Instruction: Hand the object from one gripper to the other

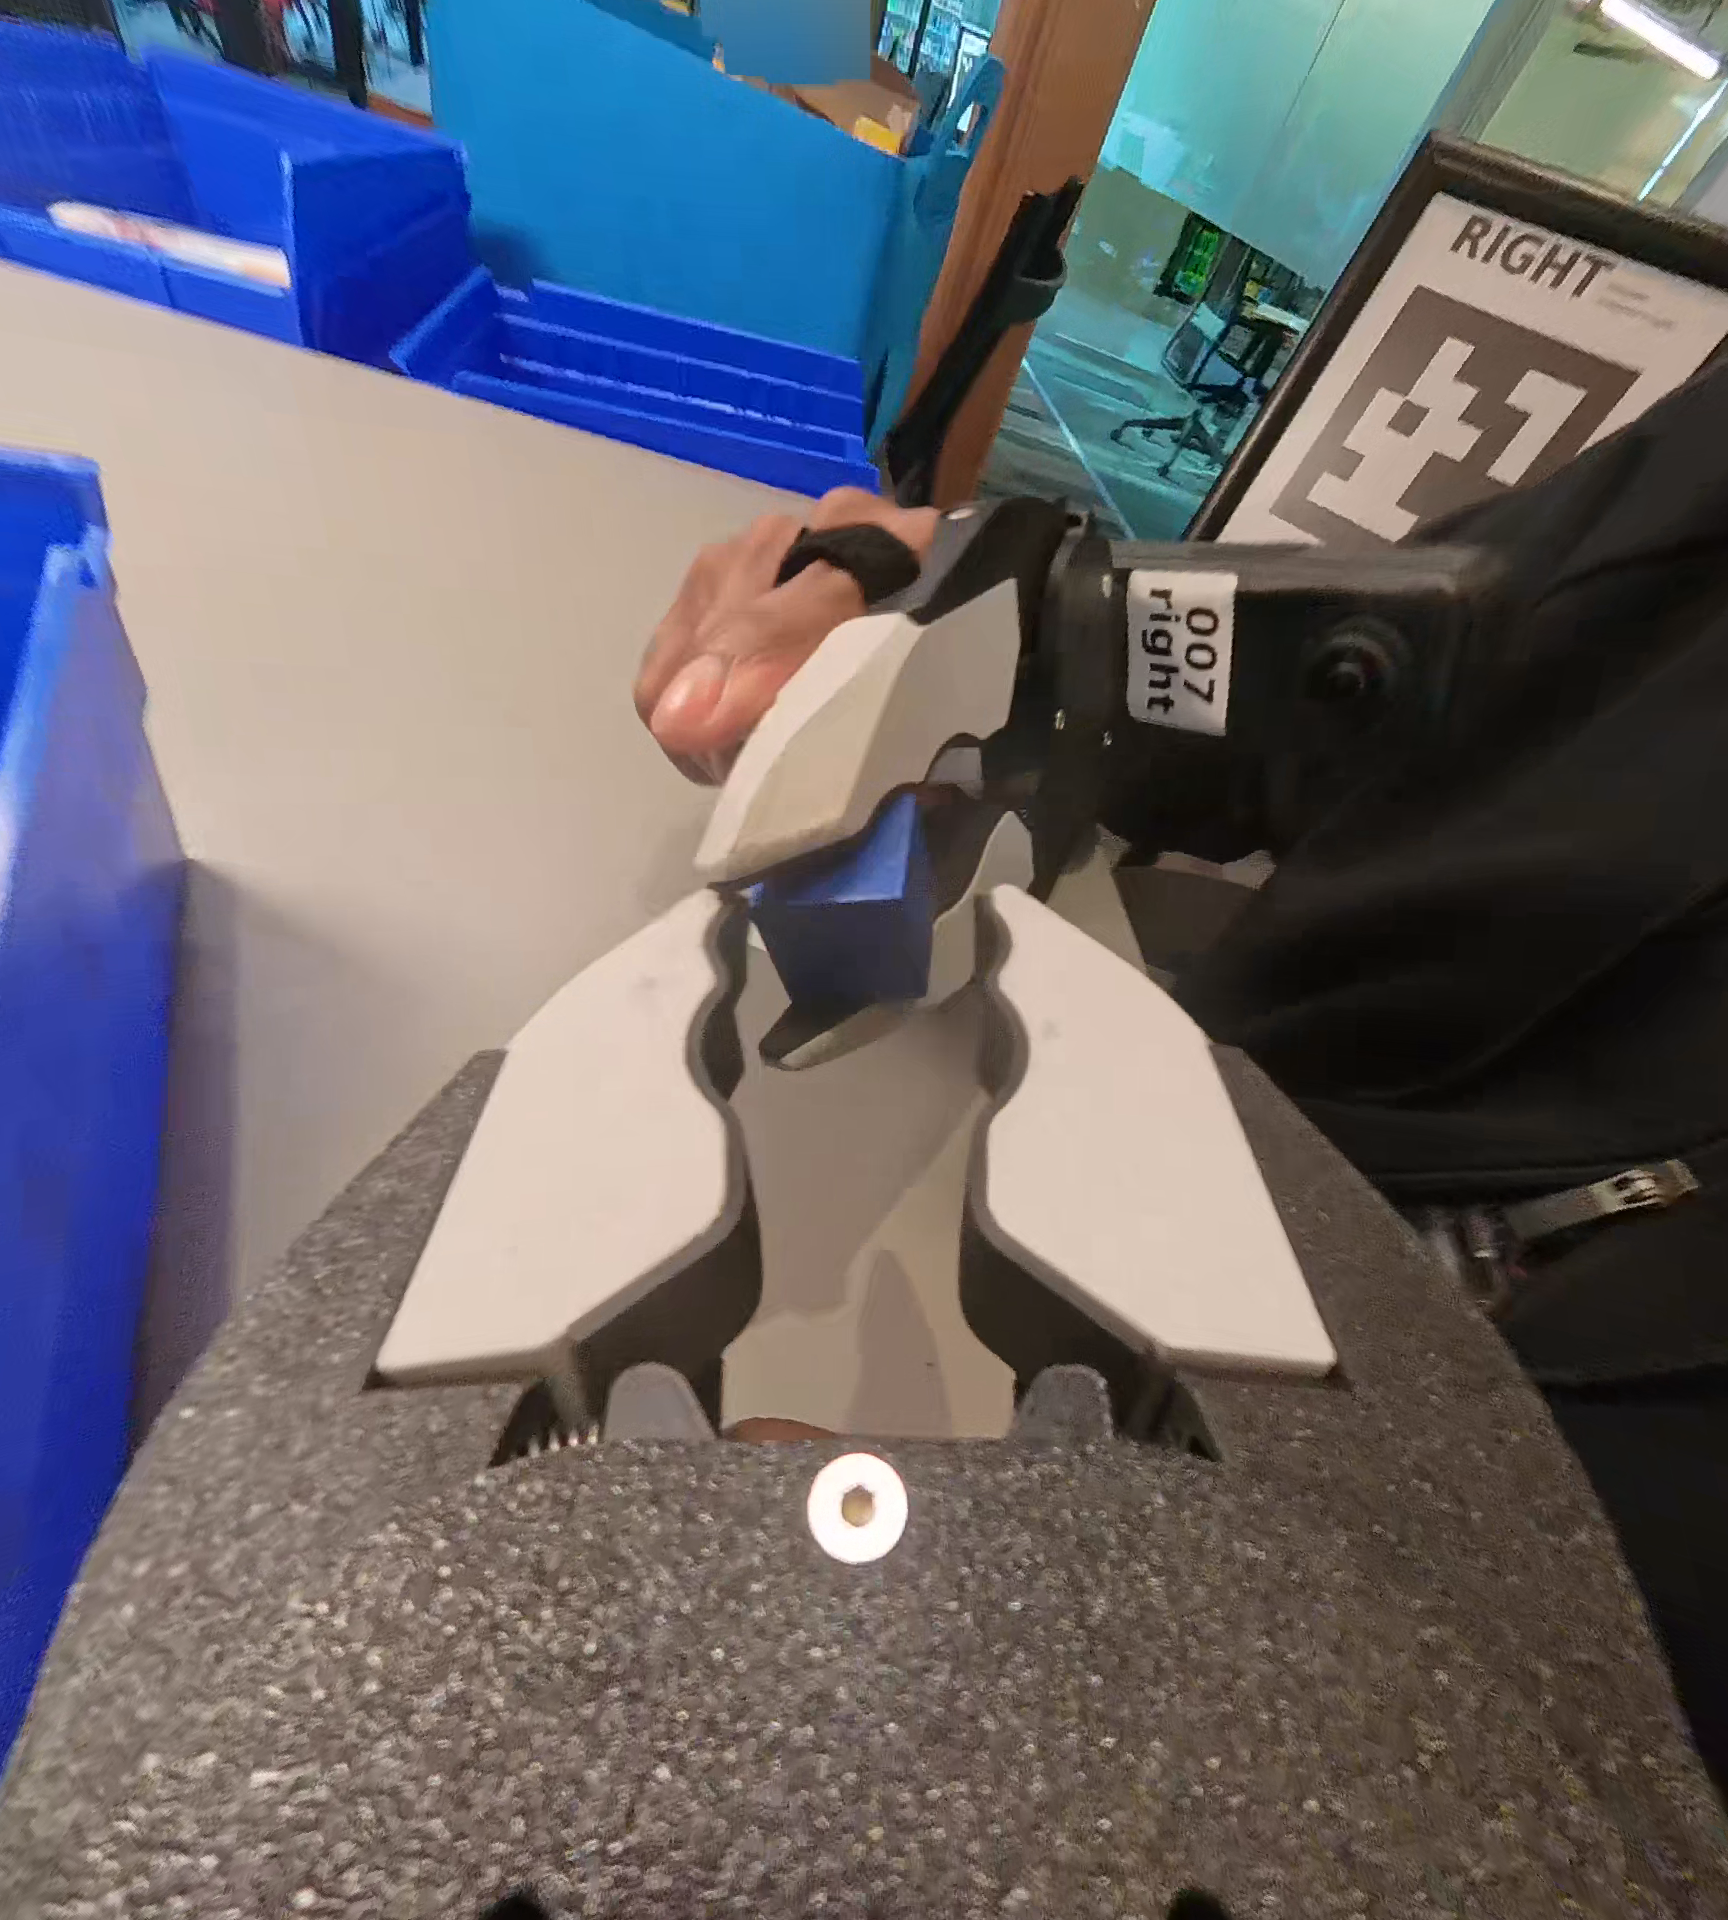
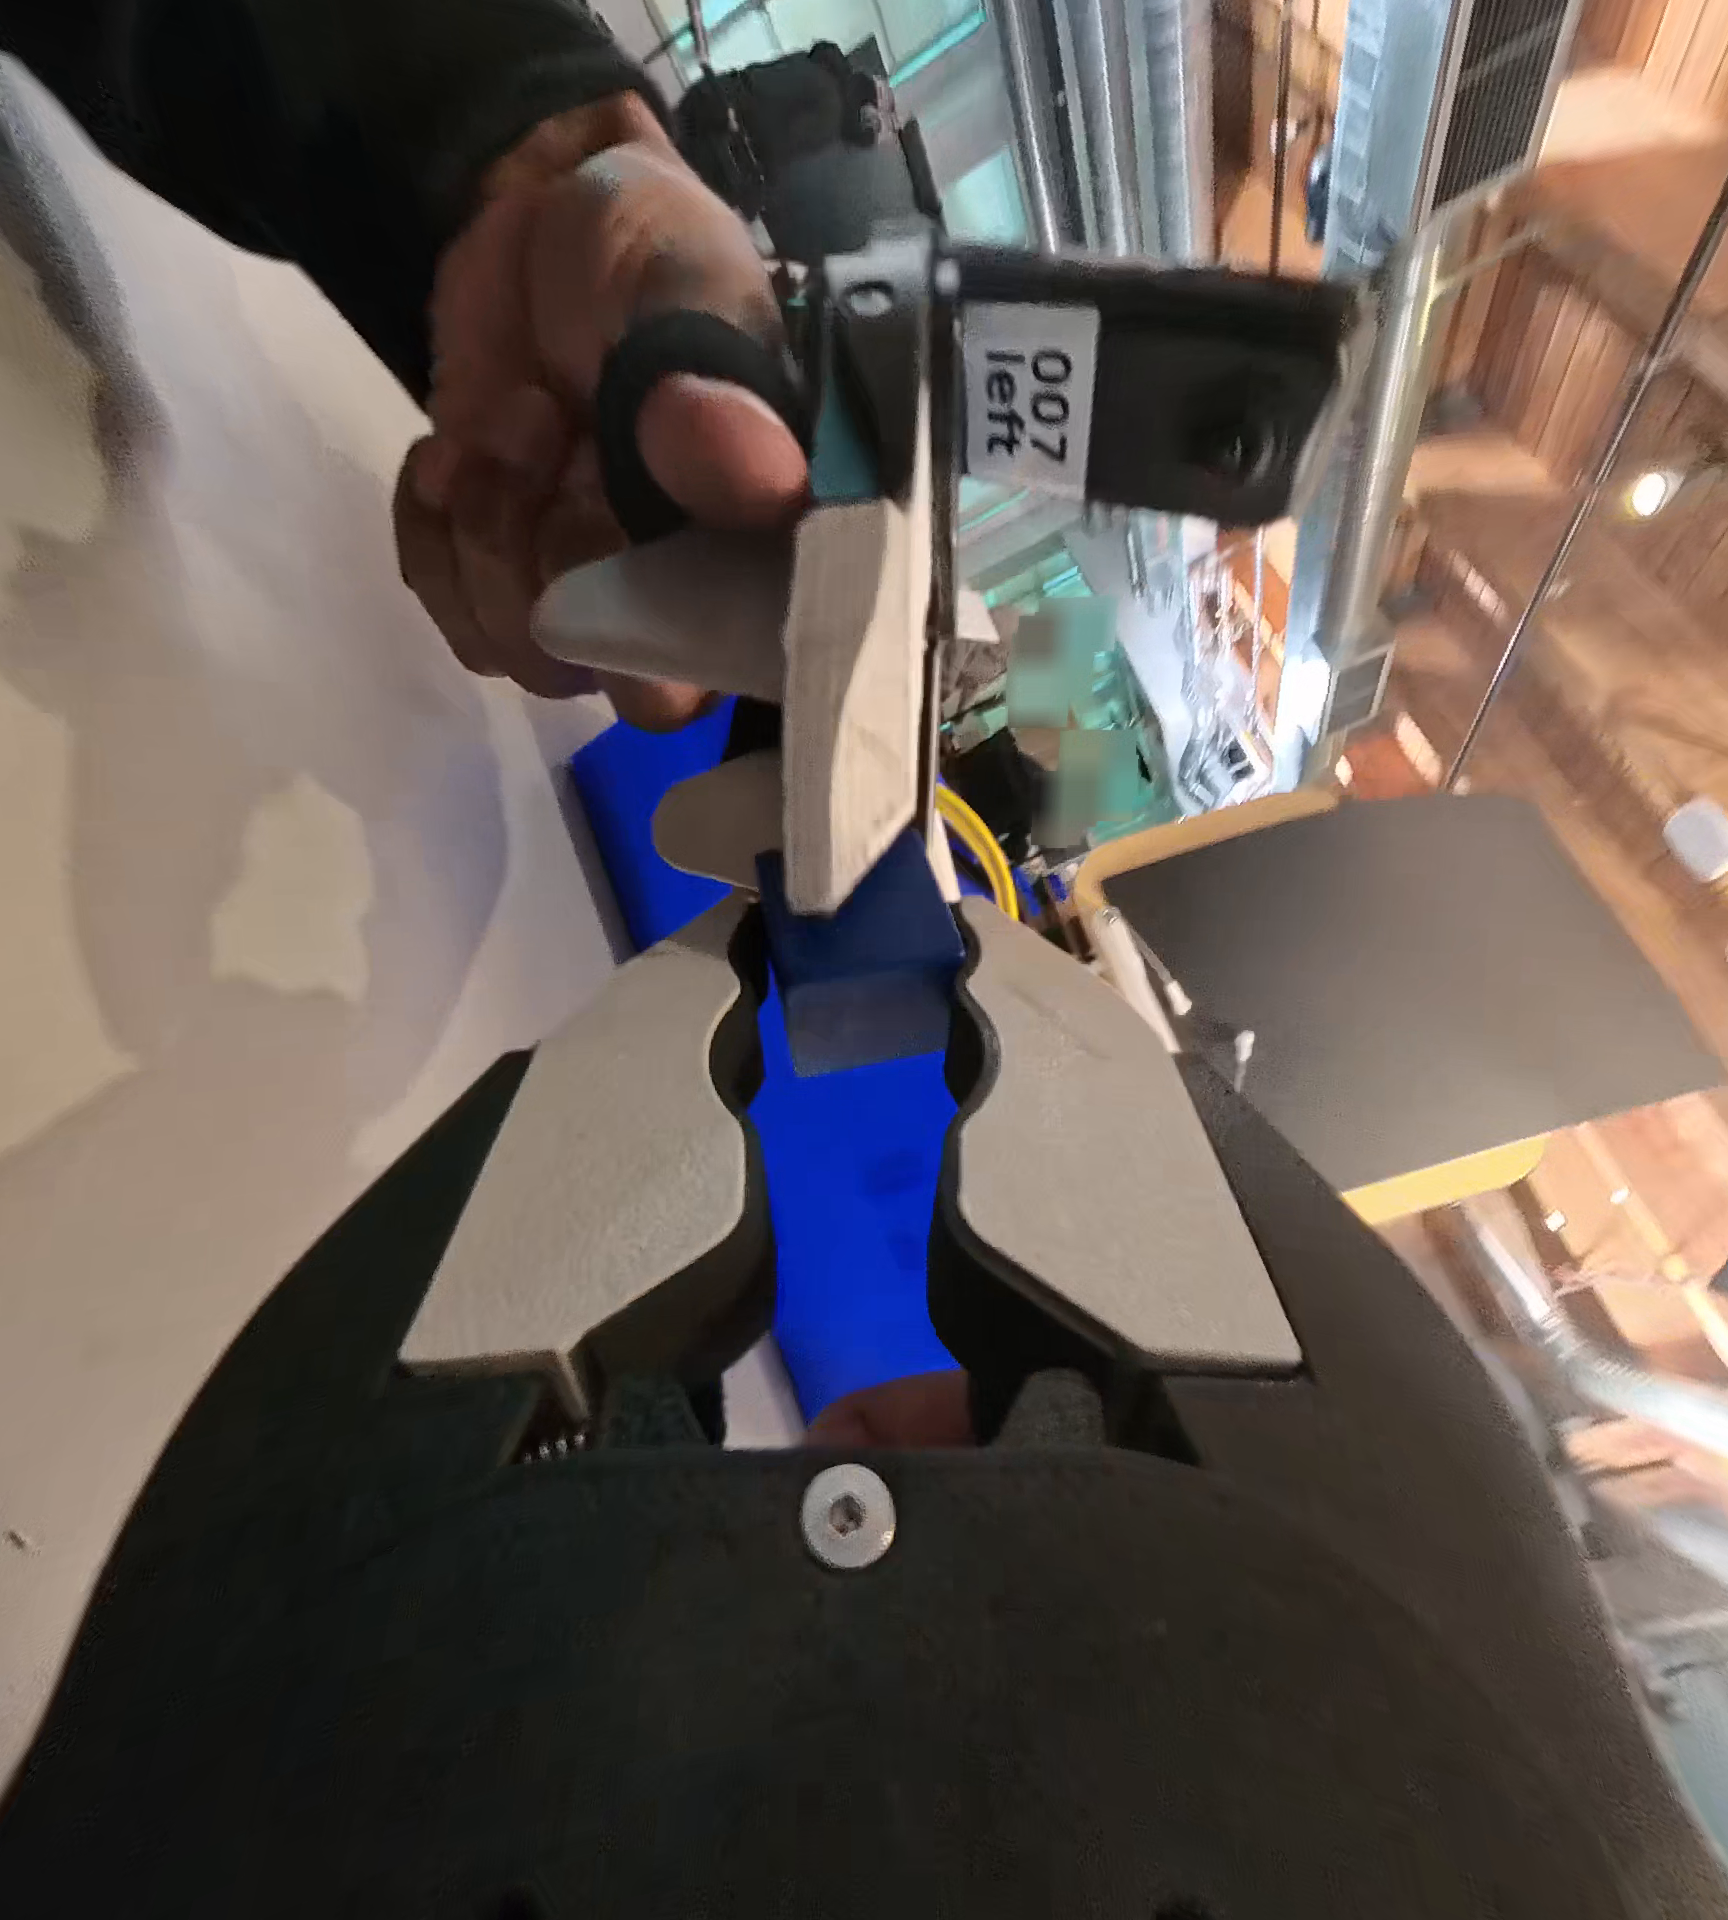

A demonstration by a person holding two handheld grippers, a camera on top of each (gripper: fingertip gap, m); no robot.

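One small dark-blue plastic block [image 1: 844, 940] sits mid-air above the pale grey counter [image 1: 403, 644], between two grippers meeting tip to tip. The right gripper [image 2: 855, 971] is narrowed onto the block's sides and grips it; the left gripper [image 1: 855, 914] is wide apart around the block, one fingertip [image 1: 704, 920] just beside it, contact unclear. Several blue plastic bins: one near left [image 1: 39, 935], more at the far edge [image 1: 631, 364]; a black sleeve [image 1: 1566, 831] fills the right.
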